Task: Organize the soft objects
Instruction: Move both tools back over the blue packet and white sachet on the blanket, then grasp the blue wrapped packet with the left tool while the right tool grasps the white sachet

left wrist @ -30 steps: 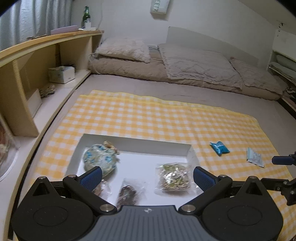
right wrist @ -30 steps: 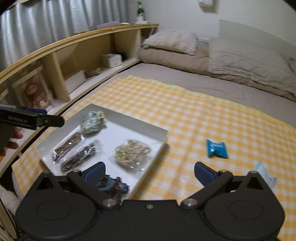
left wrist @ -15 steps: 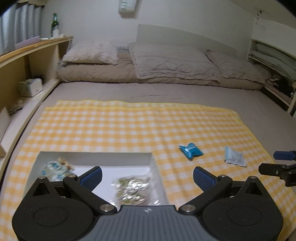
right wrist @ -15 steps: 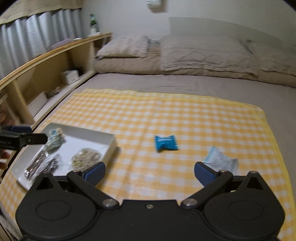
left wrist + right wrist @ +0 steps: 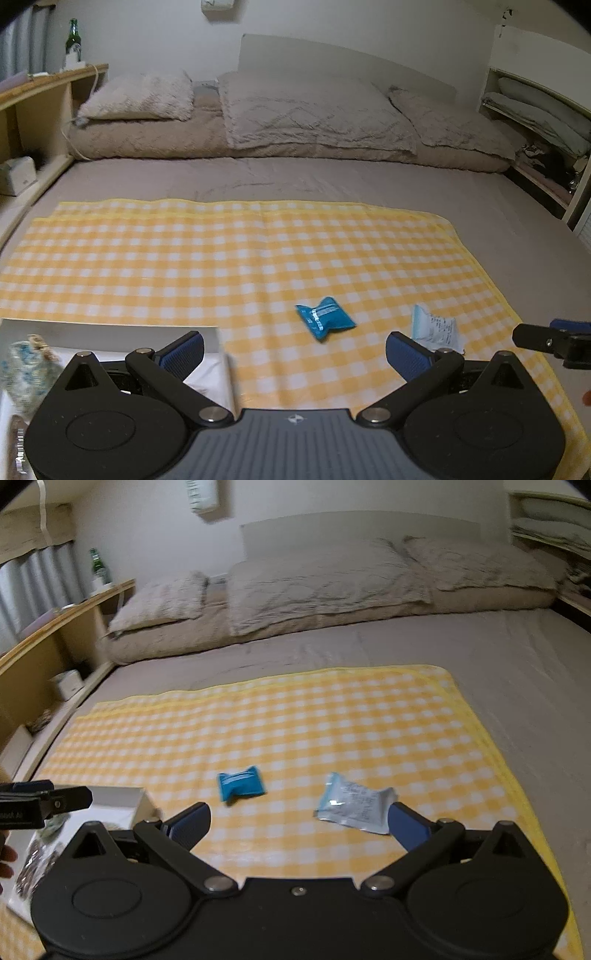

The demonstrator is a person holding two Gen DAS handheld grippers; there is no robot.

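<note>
Both the left hand-held gripper (image 5: pixel 294 349) and right hand-held gripper (image 5: pixel 298 821) are hanging spread apart, empty, over the yellow-checked cloth (image 5: pixel 221 254), near the crinkled blue plastic packet (image 5: pixel 240 784).

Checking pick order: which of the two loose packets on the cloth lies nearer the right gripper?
The pale printed packet, touching the right gripper's right finger; the dark blue packet lies farther off.

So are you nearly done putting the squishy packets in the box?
Partly. Several packets already lie in the white shallow box, such as the blue-and-white floral pouch. Nothing is in hand: the left gripper and right gripper are both open and empty. Two remain on the yellow checked cloth: the bright blue crinkly packet and the pale blue-and-white printed sachet.
</note>
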